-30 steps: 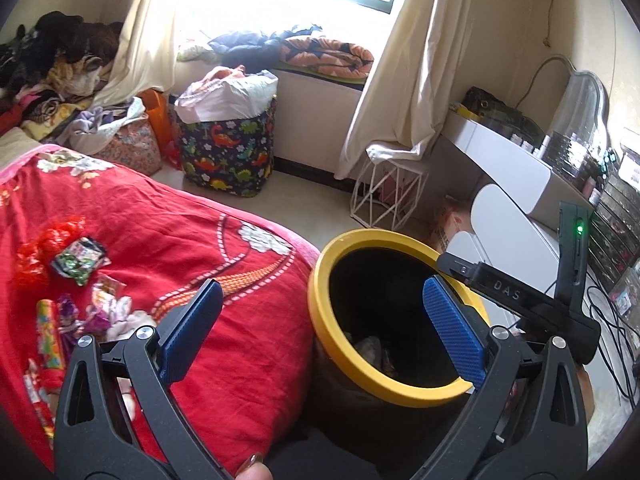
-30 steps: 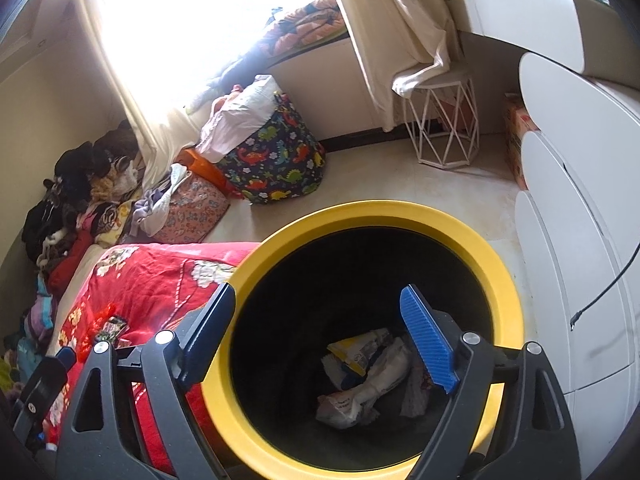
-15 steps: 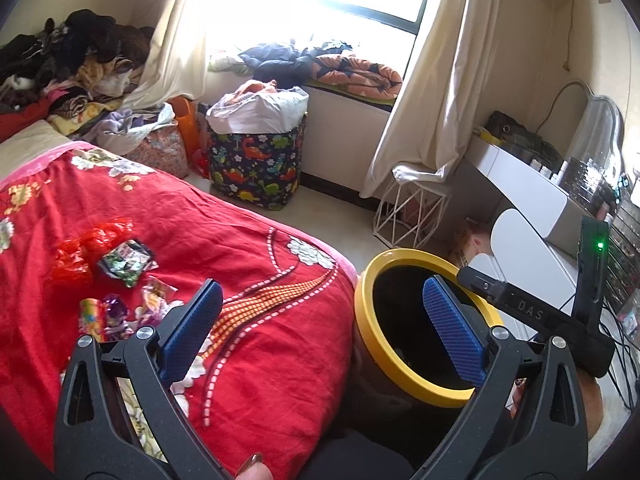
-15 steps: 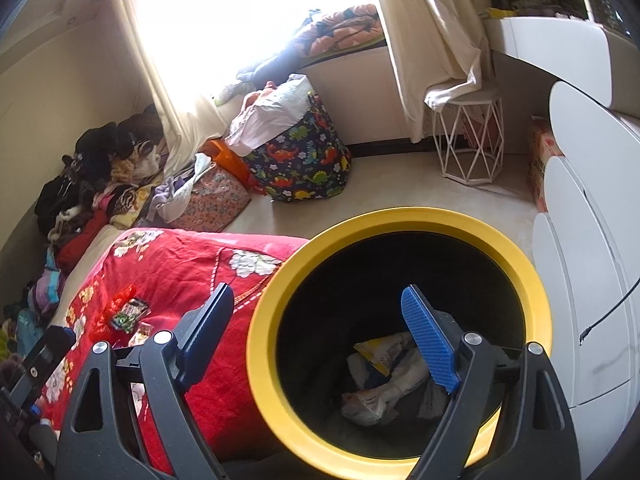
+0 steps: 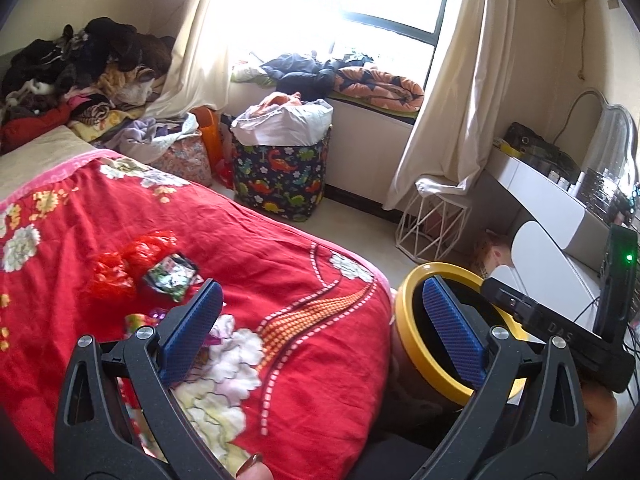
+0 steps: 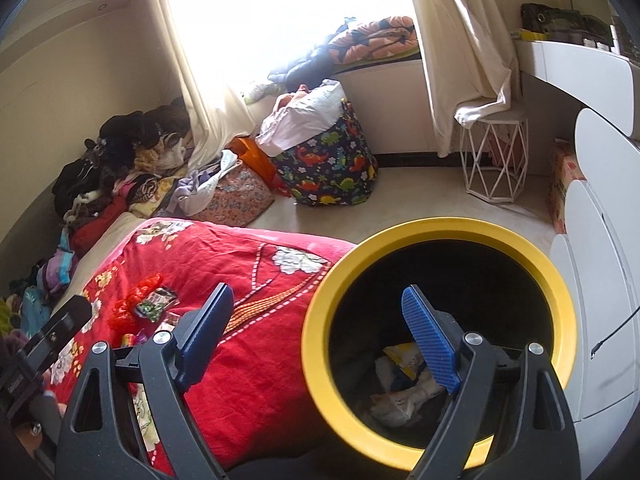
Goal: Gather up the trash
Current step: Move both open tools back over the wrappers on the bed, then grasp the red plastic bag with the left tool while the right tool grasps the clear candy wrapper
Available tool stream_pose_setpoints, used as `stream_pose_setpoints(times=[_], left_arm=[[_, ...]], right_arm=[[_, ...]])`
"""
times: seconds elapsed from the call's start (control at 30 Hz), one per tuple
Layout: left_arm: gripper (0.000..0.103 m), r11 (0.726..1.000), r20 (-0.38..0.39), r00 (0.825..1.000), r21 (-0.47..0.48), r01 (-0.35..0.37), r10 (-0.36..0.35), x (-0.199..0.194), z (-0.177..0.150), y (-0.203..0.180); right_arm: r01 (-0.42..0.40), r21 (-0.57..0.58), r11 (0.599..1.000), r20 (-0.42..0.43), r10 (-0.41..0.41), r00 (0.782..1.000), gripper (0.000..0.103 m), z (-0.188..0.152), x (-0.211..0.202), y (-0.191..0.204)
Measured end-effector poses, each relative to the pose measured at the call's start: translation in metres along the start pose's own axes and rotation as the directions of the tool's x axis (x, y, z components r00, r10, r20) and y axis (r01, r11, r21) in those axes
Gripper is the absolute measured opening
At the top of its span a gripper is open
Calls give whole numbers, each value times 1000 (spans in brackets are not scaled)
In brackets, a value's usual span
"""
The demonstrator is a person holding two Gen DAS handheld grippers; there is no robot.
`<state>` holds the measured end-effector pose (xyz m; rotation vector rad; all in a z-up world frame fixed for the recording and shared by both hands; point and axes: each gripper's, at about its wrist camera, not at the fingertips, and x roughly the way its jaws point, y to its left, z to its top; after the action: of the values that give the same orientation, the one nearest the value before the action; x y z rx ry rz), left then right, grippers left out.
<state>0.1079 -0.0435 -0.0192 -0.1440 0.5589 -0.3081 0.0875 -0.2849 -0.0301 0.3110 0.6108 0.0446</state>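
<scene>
While the near part of the red bedspread (image 5: 288, 280) is cut off behind black gripper arms in both views, two pieces of trash on it show clearly: a crinkled red plastic bag (image 5: 124, 258) and, touching its right edge, a shiny dark printed wrapper (image 5: 172, 276); nearer wrappers, beside the left blue pad, are mostly hidden and too small to count. From the right wrist the same bag (image 6: 134, 300) and wrapper (image 6: 154, 303) sit far left on the bed, well apart from the bin. One round bin (image 6: 436, 236) with a thick smooth yellow rim and a dark inside stands just beside the bed's right edge; crumpled pale and yellow packets (image 6: 400, 384) lie at its bottom, partly masked by a finger, their number unclear. The left gripper (image 5: 320, 334) has its two ribbed blue pads spread wide apart with nothing between them, over the embroidered corner of the bedspread. The right gripper (image 6: 318, 340) is likewise spread and bare, one pad over the bed, the other over the bin mouth. Far across the floor stand one dinosaur-print fabric hamper (image 5: 280, 178) stuffed with white cloth and one white wire stool (image 5: 432, 224) beneath a cream curtain
</scene>
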Motion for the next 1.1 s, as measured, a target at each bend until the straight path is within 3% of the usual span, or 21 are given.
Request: stream_pose_setpoints(times=[0.63,1.1], left_arm=[[92,991,18,993,-75,-112,114,-11,8,72],[92,947,-38,975,-232,-222,219,-7,6,152]], right_arm=[[-106,-177,979,-72,94,993,84,-27,15,83],[-202,-246,948,-171,162,972,84,-50,52,142]])
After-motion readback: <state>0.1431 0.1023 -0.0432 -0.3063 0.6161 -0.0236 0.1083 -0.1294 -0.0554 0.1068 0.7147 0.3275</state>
